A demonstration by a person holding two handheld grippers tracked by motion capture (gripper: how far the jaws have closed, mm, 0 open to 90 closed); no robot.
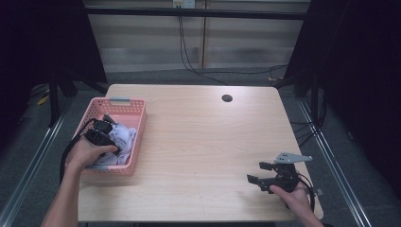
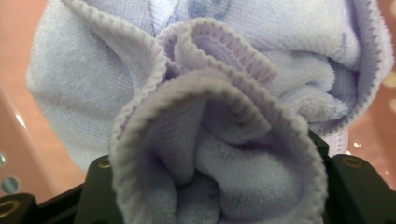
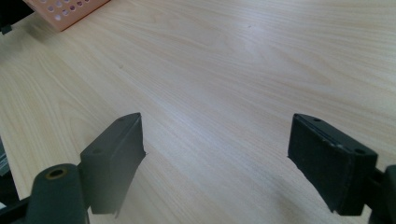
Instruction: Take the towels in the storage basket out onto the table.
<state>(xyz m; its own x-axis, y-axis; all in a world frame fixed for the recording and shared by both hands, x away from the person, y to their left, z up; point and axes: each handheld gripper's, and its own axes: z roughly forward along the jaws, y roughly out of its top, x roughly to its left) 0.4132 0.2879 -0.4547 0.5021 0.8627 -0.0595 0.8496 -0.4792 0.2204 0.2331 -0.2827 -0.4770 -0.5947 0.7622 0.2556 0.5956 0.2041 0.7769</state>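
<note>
A pale lilac towel [image 1: 124, 135] lies crumpled in the pink basket [image 1: 136, 142] at the table's left. My left gripper [image 1: 106, 128] is down inside the basket, pushed into the towel. In the left gripper view, bunched folds of the towel [image 2: 219, 154] bulge up between the jaws. The jaws stand wide apart on either side and their tips are hidden by the cloth. The pink basket floor [image 2: 28, 140] shows behind. My right gripper [image 1: 258, 172] rests near the table's front right, open with nothing in it [image 3: 215, 149], over bare wood.
The wooden table [image 1: 198, 137] has a round cable hole [image 1: 227, 98] at the back. The basket's corner [image 3: 65, 11] shows far off in the right gripper view. Black curtains and metal rails flank the table; cables run along the floor behind.
</note>
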